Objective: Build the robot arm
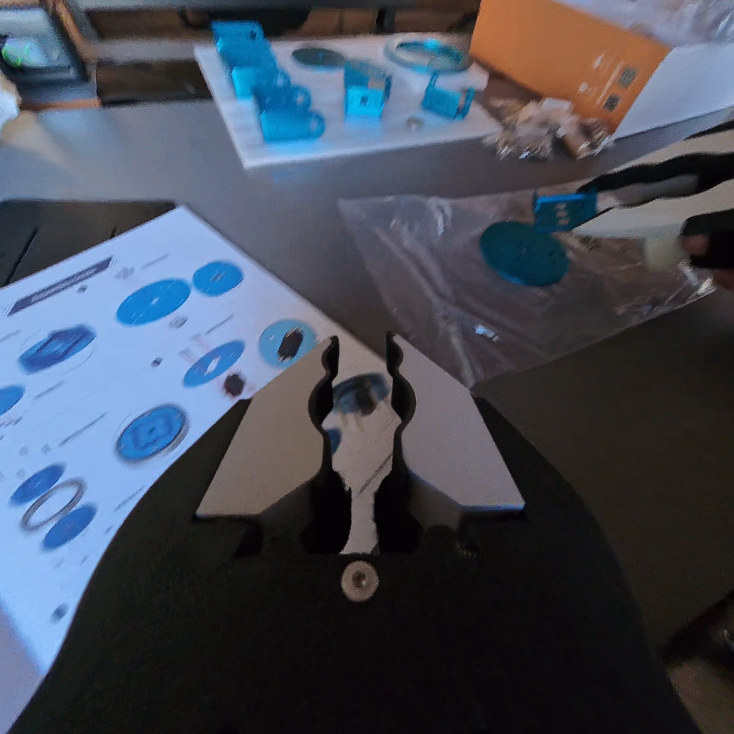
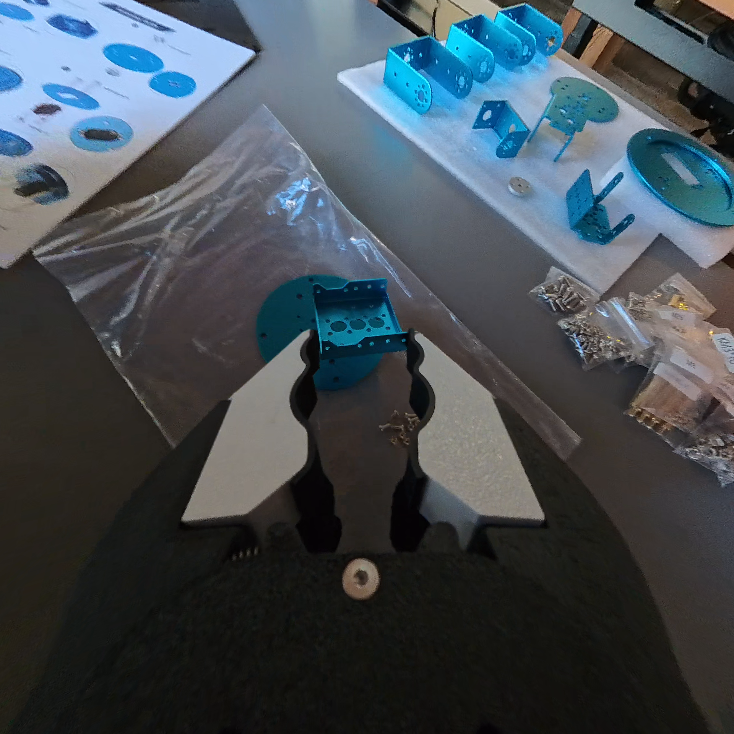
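My right gripper [image 2: 361, 333] is shut on a small blue perforated U-bracket [image 2: 353, 321], gripping its two side walls. The bracket sits over a round blue plate [image 2: 286, 317] that lies on a clear plastic bag [image 2: 190, 246]; I cannot tell if they touch. A few loose screws [image 2: 399, 429] lie on the bag between the fingers. In the left wrist view the right gripper [image 1: 595, 202] holds the bracket [image 1: 564, 212] above the plate [image 1: 520, 254] at the right. My left gripper [image 1: 363, 339] is empty, its jaws a narrow gap apart, over a printed parts sheet [image 1: 119, 357].
A white foam pad [image 2: 437, 131] at the back right carries several blue brackets [image 2: 429, 75] and a blue ring plate [image 2: 683, 174]. Small bags of screws [image 2: 615, 337] lie at the right. An orange box [image 1: 556, 51] stands behind. The grey table [image 2: 456, 238] shows between them. The left gripper's tips are roughly 25 cm from the right gripper's.
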{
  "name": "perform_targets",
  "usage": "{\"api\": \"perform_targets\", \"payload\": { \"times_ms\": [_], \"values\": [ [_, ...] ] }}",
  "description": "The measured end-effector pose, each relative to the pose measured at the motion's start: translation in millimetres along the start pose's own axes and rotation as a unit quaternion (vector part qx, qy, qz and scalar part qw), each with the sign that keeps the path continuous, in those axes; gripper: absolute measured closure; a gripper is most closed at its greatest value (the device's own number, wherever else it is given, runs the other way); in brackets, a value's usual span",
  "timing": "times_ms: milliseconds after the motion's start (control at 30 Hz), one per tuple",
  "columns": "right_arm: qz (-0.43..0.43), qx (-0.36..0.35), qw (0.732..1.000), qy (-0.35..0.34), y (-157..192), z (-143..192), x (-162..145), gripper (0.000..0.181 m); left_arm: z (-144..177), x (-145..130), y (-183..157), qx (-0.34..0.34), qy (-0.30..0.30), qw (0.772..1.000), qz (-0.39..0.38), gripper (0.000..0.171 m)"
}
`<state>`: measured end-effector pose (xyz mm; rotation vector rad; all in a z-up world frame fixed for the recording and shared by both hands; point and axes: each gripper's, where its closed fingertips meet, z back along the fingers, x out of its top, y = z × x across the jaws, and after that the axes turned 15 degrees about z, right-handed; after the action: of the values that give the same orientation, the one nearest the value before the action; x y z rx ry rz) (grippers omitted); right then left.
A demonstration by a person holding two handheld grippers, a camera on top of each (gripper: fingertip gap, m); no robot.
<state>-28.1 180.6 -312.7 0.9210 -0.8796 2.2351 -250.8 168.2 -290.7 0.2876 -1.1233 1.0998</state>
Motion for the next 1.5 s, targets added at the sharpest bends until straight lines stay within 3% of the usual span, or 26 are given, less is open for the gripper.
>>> {"api": "perform_targets", "payload": {
  "times_ms": [133,367,467,667,1500],
  "values": [
    [0.004,-0.013,1.000,-0.009,-5.8,2.2,1.6,0.138,23.8,-16.2,52.4,0.093,0.050,0.994,0.011,0.142],
    [0.005,-0.011,0.998,-0.063,-7.6,6.8,22.8,0.138,55.9,-15.2,112.2,0.168,0.022,0.979,0.115,0.135],
    [0.009,-0.007,0.997,-0.076,-5.8,7.9,26.4,0.138,66.6,-14.5,128.0,0.177,0.003,0.973,0.148,0.136],
    [0.020,-0.029,0.998,-0.058,-10.7,7.8,16.6,0.138,84.3,-13.5,149.9,0.192,-0.014,0.971,0.142,0.136],
    [0.018,-0.050,0.998,-0.037,-16.9,8.6,6.1,0.138,83.3,-8.2,133.0,0.154,-0.019,0.981,0.116,0.136]
  ]
}}
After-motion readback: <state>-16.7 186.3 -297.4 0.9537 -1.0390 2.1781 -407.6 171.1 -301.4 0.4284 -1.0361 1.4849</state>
